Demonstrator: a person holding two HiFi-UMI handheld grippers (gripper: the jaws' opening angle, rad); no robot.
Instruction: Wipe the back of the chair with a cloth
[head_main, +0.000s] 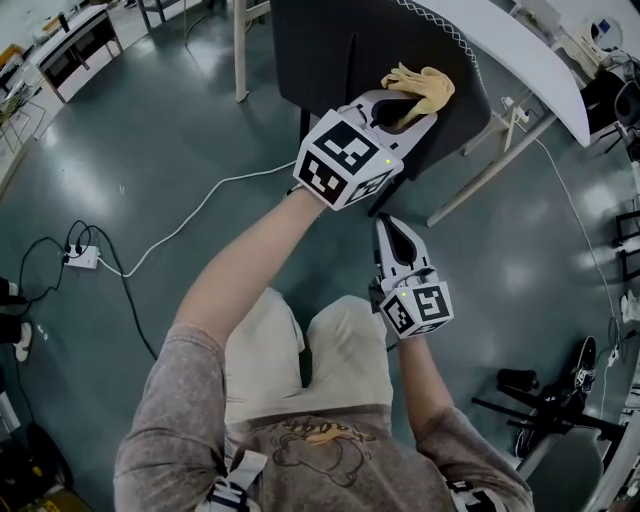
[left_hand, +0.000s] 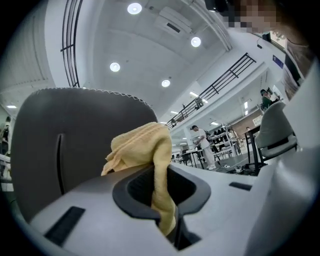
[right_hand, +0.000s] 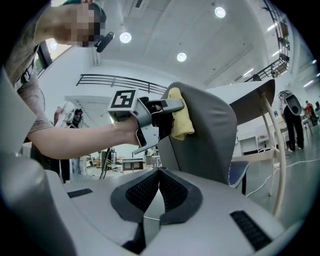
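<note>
Mid-wipe, by the look of it. Holding a yellow cloth (left_hand: 140, 145) in the left gripper (left_hand: 162, 195), jaws pinched tight on one hanging fold, with the rest bunched up beyond the tips. Pressing that bunch against the dark grey chair back (right_hand: 210, 130), on its rear face just below the top edge, near one upper corner. Right gripper (right_hand: 159, 176) held well apart from the chair back, lower and nearer the body, jaws shut together with nothing between them.

Cannot tell from the chair back's surface which parts have been wiped: no streaks, dust or damp marks to go by. Judged from the cloth's place alone: contact made at the upper strip, with the middle and lower stretch of the rear face, down past the narrow vertical slot (left_hand: 59, 162), probably left to cover. Nothing but the cloth touching the chair back. White table (head_main: 520, 50) just beyond the chair back, on its far side.
</note>
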